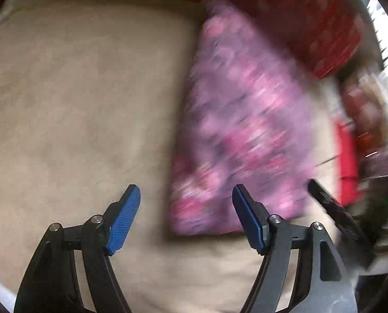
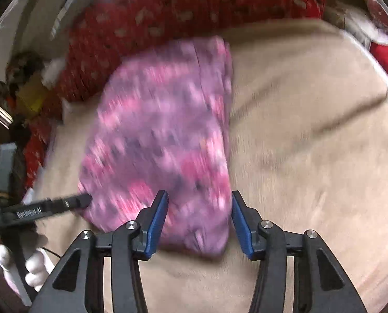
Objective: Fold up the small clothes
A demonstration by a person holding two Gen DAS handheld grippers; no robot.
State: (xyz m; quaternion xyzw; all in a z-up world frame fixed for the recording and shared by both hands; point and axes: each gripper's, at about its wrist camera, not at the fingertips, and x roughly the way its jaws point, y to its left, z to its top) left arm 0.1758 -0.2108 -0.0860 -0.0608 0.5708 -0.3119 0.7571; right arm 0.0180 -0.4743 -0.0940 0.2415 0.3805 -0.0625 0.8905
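Each hand-held gripper has two black curved arms joined by silver round-headed screws, ending in blue ribbed pads. The left hand-held gripper (image 1: 186, 217) shows its blue pads (image 1: 124, 217) angled inward on black brackets. The right hand-held gripper (image 2: 199, 224) looks the same. In the right wrist view, the other gripper's black finger (image 2: 41, 210) carries white lettering, and a white glove (image 2: 35, 271) covers the hand.

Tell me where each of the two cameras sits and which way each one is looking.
Left wrist: rides the left gripper, angled down at the beige blanket; its open blue-padded fingers show, the right gripper's finger at right.
Right wrist: rides the right gripper, angled down; open fingers show, plus the left gripper and a white-gloved hand.
Shared: the folded pink-purple patterned garment, the blanket, the red patterned cushion.
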